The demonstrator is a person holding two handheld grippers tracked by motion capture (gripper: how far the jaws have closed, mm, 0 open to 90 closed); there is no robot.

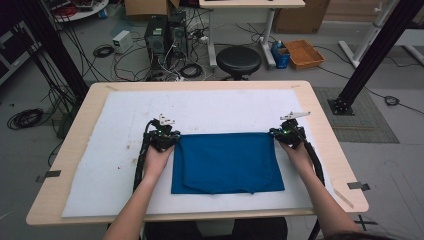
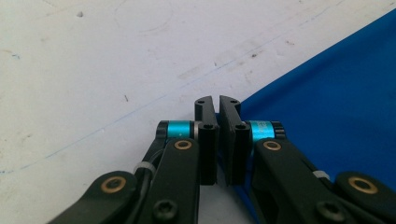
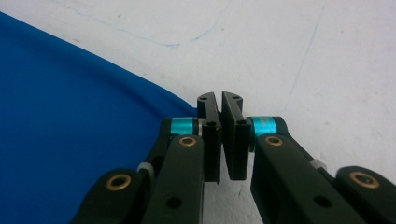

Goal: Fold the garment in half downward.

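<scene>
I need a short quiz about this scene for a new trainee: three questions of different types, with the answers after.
1. True or false: the blue cloth lies on the white mat.
2. Where does the left gripper stand? A) at the cloth's far left corner B) on the black stool C) at the cloth's near edge
3. Fill in: the jaws of the right gripper are ____ .

Key:
1. True.
2. A; the left gripper view shows its closed jaws at the cloth's edge, though whether fabric is pinched is hard to tell.
3. Shut, at the cloth's far right corner.
</scene>
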